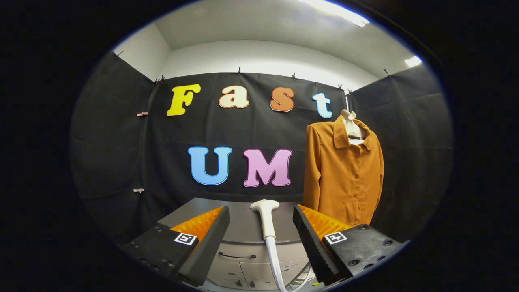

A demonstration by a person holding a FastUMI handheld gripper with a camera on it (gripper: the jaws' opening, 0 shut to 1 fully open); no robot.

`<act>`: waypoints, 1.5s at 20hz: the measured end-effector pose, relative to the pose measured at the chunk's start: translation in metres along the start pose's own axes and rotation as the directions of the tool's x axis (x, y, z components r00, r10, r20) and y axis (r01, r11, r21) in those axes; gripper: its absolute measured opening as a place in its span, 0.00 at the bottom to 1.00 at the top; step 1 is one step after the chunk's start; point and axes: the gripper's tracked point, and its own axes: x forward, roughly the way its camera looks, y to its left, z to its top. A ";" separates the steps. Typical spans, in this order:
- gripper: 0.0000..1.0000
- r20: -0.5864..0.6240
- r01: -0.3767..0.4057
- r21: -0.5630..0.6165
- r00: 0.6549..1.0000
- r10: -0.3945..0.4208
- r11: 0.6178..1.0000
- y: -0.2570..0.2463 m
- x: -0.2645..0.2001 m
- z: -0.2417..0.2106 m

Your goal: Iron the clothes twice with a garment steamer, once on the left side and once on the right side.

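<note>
An orange button-up shirt (344, 174) hangs on a pale hanger (352, 125) against the booth's back wall, beyond my right finger. The white steamer head (265, 217) stands upright just ahead of my fingers, in line with the gap between them. Its white hose (275, 263) drops down between the fingers. My gripper (261, 221) is open, and neither finger touches the steamer head.
A grey cabinet (243, 227) with a flat top stands below and ahead, and a dark drawer handle (237, 256) shows on its front. Black cloth walls close the booth at the back and on both sides.
</note>
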 end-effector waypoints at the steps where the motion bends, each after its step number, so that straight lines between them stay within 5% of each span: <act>1: 0.98 -0.004 -0.005 -0.001 1.000 0.005 1.000 0.000 0.010 -0.003; 16: 0.98 -0.246 -0.095 -0.004 0.965 0.091 0.995 -0.015 0.178 -0.089; 30: 0.98 -0.525 -0.083 -0.035 0.850 0.052 0.996 -0.021 0.225 -0.171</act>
